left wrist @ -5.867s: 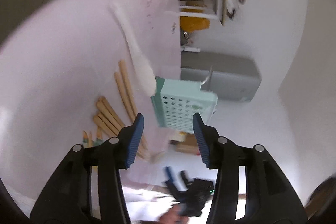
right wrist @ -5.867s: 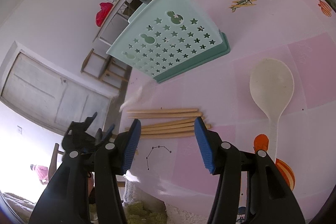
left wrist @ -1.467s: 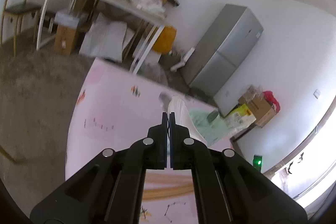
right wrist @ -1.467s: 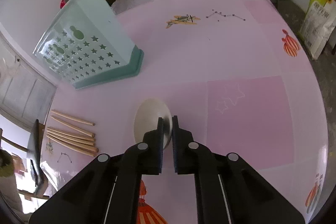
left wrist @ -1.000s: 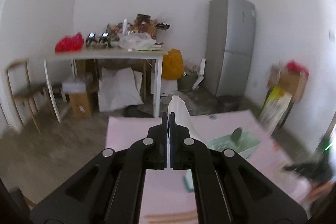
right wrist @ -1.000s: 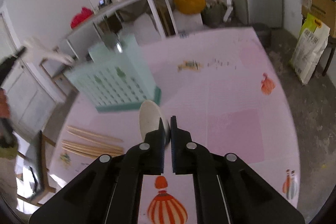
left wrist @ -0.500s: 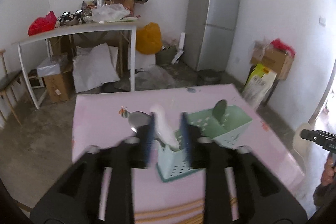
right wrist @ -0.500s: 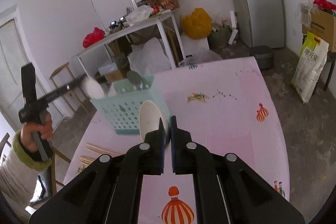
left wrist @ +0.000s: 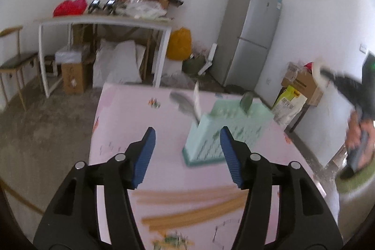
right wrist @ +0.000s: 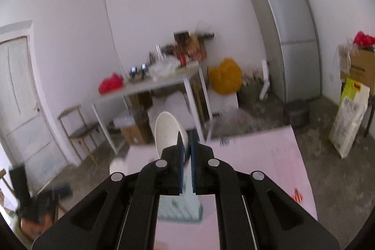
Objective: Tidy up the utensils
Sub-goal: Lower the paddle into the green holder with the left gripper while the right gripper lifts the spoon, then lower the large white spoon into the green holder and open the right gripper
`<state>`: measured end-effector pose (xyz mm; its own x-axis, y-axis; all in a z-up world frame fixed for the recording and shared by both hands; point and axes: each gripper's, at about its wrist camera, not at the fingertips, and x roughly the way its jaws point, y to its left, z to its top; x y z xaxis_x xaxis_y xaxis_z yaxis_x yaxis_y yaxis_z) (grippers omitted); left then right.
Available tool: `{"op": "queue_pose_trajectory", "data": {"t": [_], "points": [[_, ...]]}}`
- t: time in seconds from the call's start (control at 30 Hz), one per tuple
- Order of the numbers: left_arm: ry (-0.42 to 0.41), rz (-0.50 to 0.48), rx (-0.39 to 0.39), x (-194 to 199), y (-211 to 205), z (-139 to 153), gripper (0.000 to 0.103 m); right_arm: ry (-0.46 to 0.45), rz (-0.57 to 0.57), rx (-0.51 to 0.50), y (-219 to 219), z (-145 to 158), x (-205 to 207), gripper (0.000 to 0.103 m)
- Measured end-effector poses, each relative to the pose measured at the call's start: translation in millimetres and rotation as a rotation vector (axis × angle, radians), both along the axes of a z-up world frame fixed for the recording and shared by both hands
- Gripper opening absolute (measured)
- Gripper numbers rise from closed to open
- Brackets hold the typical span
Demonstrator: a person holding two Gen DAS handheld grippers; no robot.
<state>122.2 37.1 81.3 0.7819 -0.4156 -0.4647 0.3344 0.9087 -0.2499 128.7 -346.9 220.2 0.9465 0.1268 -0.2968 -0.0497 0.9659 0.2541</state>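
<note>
**Utensils going into the green basket, one spoon in the air**

Utensils are partly sorted on the pink table [left wrist: 131, 123]. The pale green basket [left wrist: 225, 130], perforated on its sides, is standing upright toward the far right part of the tabletop. A white spoon handle [left wrist: 196, 100] is sticking up out of its near left corner, leaning a little, with a grey metal spoon [left wrist: 181, 101] leaning beside it. Another dark utensil [left wrist: 246, 101] is poking up from the far right corner of the basket. A bundle of wooden chopsticks [left wrist: 192, 205] is lying flat on the table on the near side of the basket, blurred in the left wrist view.

The left gripper [left wrist: 187, 156] is hanging over the table in front of the basket, its jaws spreading apart with nothing between the blue pads [left wrist: 144, 157]. The basket is showing beyond the gap, clear of both fingers.

The right gripper [right wrist: 186, 161] is raised above the table, its jaws pinched narrowly on the white spoon [right wrist: 170, 134], whose bowl is standing up past the fingertips against the room behind. In the left wrist view that same gripper is appearing at the far right edge, held by the person's hand [left wrist: 358, 139] with a green cuff, blurred.

Beyond the table, a grey fridge [left wrist: 248, 34] is standing against the back wall, and a white side table [left wrist: 105, 22] loaded with clutter is standing to its left.
</note>
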Motion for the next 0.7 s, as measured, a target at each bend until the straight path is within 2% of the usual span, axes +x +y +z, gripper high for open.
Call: {"op": "queue_pose_trajectory", "data": {"t": [0.2, 0.4, 0.53, 0.7], "points": [[0.069, 0.061, 0.008, -25.0, 18.2, -29.4, 0.054, -0.1, -0.064, -0.036, 17.8, 10.7, 45.7, 0.005], [0.116, 0.094, 0.024, -41.8, 27.3, -48.3, 0.056, -0.134, -0.157, -0.098, 40.1, -15.0, 82.8, 0.005], [0.127, 0.085, 0.031, -50.6, 25.6, -54.6, 0.056, -0.11, -0.203, -0.123, 44.5, -43.2, 98.2, 0.005], [0.121, 0.077, 0.046, -50.2, 25.0, -60.0, 0.056, -0.016, -0.166, -0.113, 46.2, -83.6, 91.9, 0.007]]}}
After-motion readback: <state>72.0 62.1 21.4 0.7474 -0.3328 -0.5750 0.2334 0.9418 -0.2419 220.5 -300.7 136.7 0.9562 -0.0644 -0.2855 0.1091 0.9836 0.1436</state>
